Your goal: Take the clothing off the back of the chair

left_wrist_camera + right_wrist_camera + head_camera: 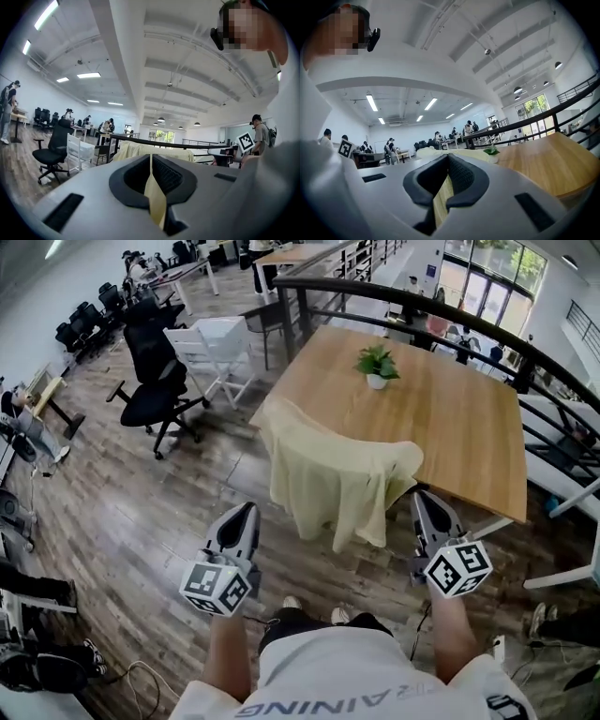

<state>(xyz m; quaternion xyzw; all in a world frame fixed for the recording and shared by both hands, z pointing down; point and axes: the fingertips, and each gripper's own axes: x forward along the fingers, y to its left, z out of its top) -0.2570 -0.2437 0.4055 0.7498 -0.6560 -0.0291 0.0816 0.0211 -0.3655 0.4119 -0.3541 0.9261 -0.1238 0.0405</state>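
A pale yellow garment (330, 472) hangs over the back of a chair pushed in at the near edge of a wooden table (450, 418). The chair itself is almost wholly hidden under the cloth. My left gripper (246, 508) is shut and empty, short of the garment's lower left side and apart from it. The right gripper (422, 495), also shut and empty, sits just right of the garment's right shoulder. In the left gripper view the closed left gripper (150, 157) faces the draped garment (154, 151) ahead. The right gripper (448, 157) points past the garment's top (440, 152) along the table (543, 164).
A small potted plant (377, 365) stands on the table. A black office chair (155, 381) and a white chair (217, 348) stand to the left on the wood floor. A dark railing (422, 304) curves behind the table. People work at far desks.
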